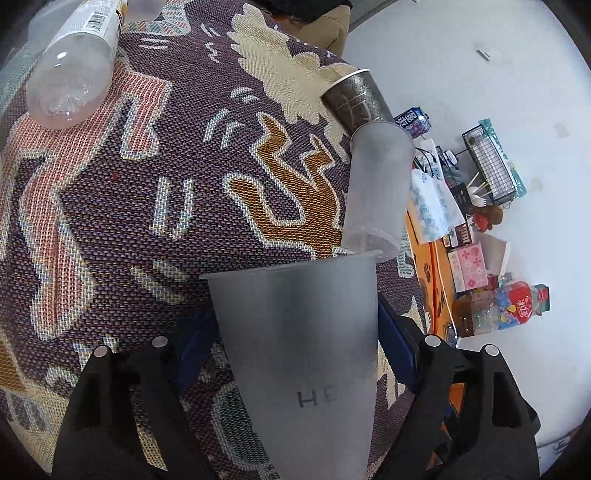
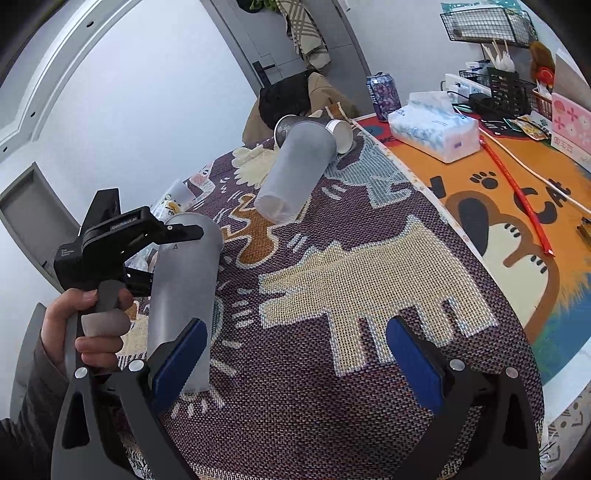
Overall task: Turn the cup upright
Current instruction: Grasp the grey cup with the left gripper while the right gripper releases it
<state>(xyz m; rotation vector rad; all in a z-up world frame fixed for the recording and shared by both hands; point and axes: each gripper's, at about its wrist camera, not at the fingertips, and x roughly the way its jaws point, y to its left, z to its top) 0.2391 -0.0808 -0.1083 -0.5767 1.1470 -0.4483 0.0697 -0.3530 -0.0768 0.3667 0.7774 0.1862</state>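
My left gripper (image 1: 295,354) is shut on a frosted grey plastic cup (image 1: 299,332) marked with letters; it stands mouth-down on the woven cloth. In the right wrist view the same cup (image 2: 181,295) is at the left, with the left gripper (image 2: 162,251) clamped near its base end. My right gripper (image 2: 295,354) is open and empty, its left pad just in front of the cup. A second frosted cup (image 2: 295,173) lies on its side further back; it also shows in the left wrist view (image 1: 376,192).
A dark patterned paper cup (image 1: 354,99) and a white paper cup (image 2: 340,134) lie by the second cup. A clear bottle (image 1: 74,74) lies at the far left. A tissue pack (image 2: 432,129), a can (image 2: 384,94) and wire baskets (image 2: 484,26) sit on the orange mat (image 2: 517,206).
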